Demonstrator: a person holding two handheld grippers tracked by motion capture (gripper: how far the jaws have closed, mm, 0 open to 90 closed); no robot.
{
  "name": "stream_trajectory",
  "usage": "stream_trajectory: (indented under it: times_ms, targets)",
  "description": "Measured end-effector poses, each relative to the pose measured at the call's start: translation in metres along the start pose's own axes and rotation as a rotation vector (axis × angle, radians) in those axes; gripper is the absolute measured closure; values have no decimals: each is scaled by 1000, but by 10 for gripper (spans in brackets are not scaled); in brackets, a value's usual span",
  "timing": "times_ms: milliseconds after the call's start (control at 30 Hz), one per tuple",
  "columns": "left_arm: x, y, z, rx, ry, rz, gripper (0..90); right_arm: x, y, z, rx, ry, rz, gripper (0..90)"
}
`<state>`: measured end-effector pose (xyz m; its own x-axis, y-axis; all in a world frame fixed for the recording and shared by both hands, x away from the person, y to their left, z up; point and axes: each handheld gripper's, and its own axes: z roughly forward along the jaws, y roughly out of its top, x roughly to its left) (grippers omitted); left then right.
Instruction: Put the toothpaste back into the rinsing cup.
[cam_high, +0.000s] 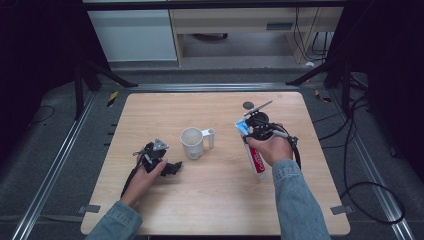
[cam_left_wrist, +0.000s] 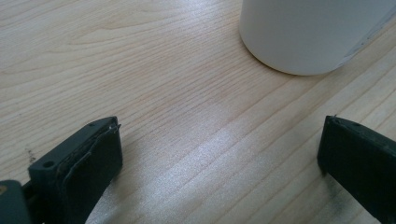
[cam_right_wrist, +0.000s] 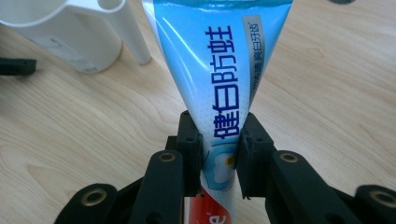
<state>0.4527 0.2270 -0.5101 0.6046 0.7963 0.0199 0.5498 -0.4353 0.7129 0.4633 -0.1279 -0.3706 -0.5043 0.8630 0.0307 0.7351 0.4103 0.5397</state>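
A white cup (cam_high: 192, 143) with a holder handle (cam_high: 210, 137) at its 3 o'clock side stands near the centre of the light wooden table (cam_high: 215, 210). A small dark disc (cam_high: 248, 105) lies toward the table's 1 o'clock edge, with a thin grey stick (cam_high: 260, 107) just beside it

Pale wood-grain table (cam_left_wrist: 177, 116), smooth with a soft satin sheen; matt white plastic cup (cam_right_wrist: 70, 37) with a moulded handle. Glossy blue-and-white plastic toothpaste tube (cam_right_wrist: 219, 79), printed, slick and faintly reflective, red toward the lower end. Matt black plastic on the right gripper (cam_right_wrist: 219, 161), dull rubbery pads (cam_right_wrist: 194, 158), brassy metal rivets; blue denim cloth sleeves (cam_high: 295, 200).
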Motion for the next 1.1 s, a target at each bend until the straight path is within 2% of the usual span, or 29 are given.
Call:
stream_trajectory:
  times_ms: [33,167,300,367,400,433,633,667,733,833,1100]
  targets:
    - [0,0,0,0,-1,0,0,1,1,-1,-30,6,-2,735]
    - [0,0,0,1,-1,1,0,3,3,-2,-60,8,0,735]
    - [0,0,0,0,-1,0,0,3,4,-3,-125,8,0,735]
    - [0,0,0,0,0,0,0,4,4,-4,-137,5,2,735]
    - [0,0,0,0,-1,0,0,4,4,-4,-168,1,1,735]
    - [0,0,0,0,-1,0,0,4,4,-4,-168,1,1,735]
    - [0,0,0,0,-1,1,0,8,6,-7,-292,-3,13,736]
    - [0,0,0,0,-1,1,0,8,6,-7,-292,-3,13,736]
    - [0,0,0,0,-1,-2,0,10,6,-6,-328,0,22,736]
    - [0,0,0,0,-2,-2,0,11,6,-5,-351,1,23,736]
    - [0,0,0,0,-2,-3,0,11,4,-4,-371,-6,39,735]
